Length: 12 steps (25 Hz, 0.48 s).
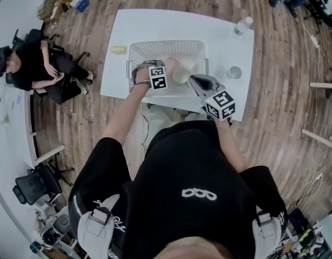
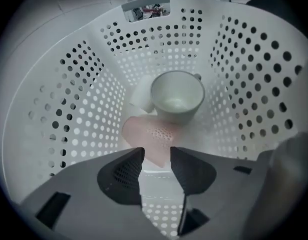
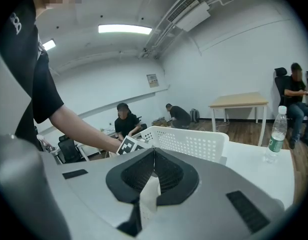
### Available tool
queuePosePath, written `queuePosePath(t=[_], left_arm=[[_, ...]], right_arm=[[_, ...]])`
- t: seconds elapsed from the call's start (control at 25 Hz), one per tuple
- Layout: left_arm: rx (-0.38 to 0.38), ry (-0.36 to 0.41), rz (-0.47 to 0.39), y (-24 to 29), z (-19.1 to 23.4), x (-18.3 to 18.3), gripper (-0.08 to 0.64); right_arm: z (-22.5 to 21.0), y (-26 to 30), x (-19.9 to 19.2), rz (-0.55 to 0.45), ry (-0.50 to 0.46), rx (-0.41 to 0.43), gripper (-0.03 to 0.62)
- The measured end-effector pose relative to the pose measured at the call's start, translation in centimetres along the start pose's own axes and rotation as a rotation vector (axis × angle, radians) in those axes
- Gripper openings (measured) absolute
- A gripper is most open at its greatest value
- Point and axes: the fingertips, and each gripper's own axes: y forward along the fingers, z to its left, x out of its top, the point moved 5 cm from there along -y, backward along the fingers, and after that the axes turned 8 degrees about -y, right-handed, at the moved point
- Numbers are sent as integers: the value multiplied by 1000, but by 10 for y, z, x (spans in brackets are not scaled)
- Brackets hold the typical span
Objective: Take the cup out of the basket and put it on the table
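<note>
left tongs (image 2: 157,154) apart, nothing between the pads, pointing steeply down inside the white perforated basket (image 2: 68,109). cup (image 2: 176,99) sits upright on the basket floor at centre frame in the left gripper view, mouth open to the camera, just ahead of the tips and not touched yet. a pink thing (image 2: 151,134) lies at the cup's near side, a white lump (image 2: 140,96) at its left; cannot tell if that lump is the handle. right tongs (image 3: 154,150) closed together, empty, held outside the basket over the white surface (image 3: 254,156). cup looks like glazed ceramic: stiff, fairly light, smooth so likely slippery, breakable if dropped. best hold by my read: pinch the rim wall, one pad inside and one outside, on the near side, clear of the pink thing.
</note>
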Motion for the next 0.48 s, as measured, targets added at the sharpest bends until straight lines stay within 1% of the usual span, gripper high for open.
queuePosePath(t=[0.12,0.2,0.24,0.28,0.48], left_arm=[[60,5,-18,7,7,1,170],[94,-8,-43,7,11,2,169],[109,-16,-58,6,13,3,154],[120,-23,-71,5,14,3,126],[146,-67,-119,1,20,8,96]], right_arm=[[4,6,-1,16,-9,8,25],[3,8,-1,31,-20,1,25],[2,8,-1,36,-26,-3,25],[1,7,-1,38,-29,-8,25],[-8,4,-3,37,-25,-27,25]])
